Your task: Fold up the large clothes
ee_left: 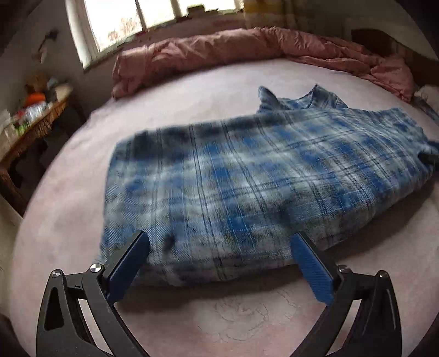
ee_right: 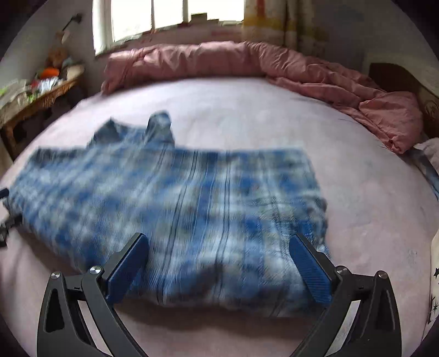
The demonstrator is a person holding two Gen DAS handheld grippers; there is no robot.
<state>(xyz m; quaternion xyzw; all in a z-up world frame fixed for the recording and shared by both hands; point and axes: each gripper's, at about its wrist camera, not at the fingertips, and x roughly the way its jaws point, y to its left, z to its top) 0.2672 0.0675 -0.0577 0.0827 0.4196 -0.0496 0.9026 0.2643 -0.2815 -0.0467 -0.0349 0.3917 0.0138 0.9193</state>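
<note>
**Both hand-held grippers spread wide over the folded plaid shirt**

My left hand-held gripper (ee_left: 219,263) points down at the bed with its 2 blue pads (ee_left: 311,272) spread far apart, nothing pinched between them. The near edge of the blue plaid shirt (ee_left: 247,175) lies just beyond the pad tips, resting on the pink bed sheet (ee_left: 192,90). My right hand-held gripper (ee_right: 219,265) is spread equally wide and grips nothing; in its view the same cloth's near edge lies between and under its pads.

The blue plaid shirt lies folded into a broad, roughly rectangular bundle in the middle of the bed, and its collar (ee_left: 310,96) sticks up at the far edge. Both views are blurred, the right one more strongly. At the right edge of the left view a small dark part pokes in beside the shirt; I cannot tell for certain what it is.

Farther back, a rumpled pink duvet (ee_left: 219,49) runs along the far side of the bed, under a window (ee_left: 153,16). At the far left stands a wooden worktop (ee_left: 35,120) crowded with small items.
</note>
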